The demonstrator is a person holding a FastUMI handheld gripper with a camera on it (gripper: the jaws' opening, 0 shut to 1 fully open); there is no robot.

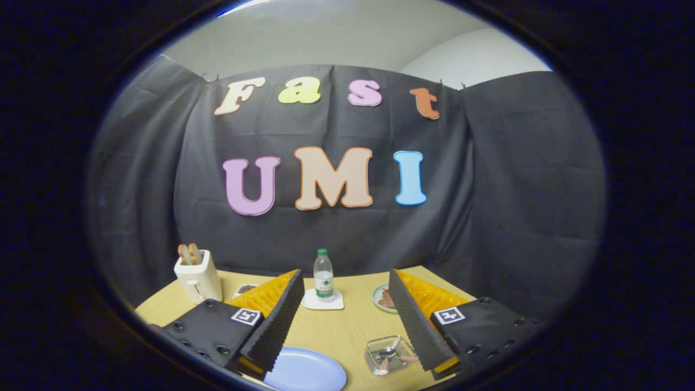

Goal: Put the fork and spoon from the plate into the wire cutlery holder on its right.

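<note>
My fingers (347,326) spread empty above the bare plate (307,372); nudging the wire cutlery holder (388,354) by my right finger could tip the cutlery out.

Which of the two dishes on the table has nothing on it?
The large pale blue plate lying between the open gripper fingers is bare. The small dish, farther back near the water bottle, holds dark reddish food.

The table (347,326) looks like matt pale wood. The plate (307,372) seems smooth plastic; the wire cutlery holder (388,354) is shiny metal. The gripper (347,347), fingers spread apart, has ribbed foam-like pads (279,320).
</note>
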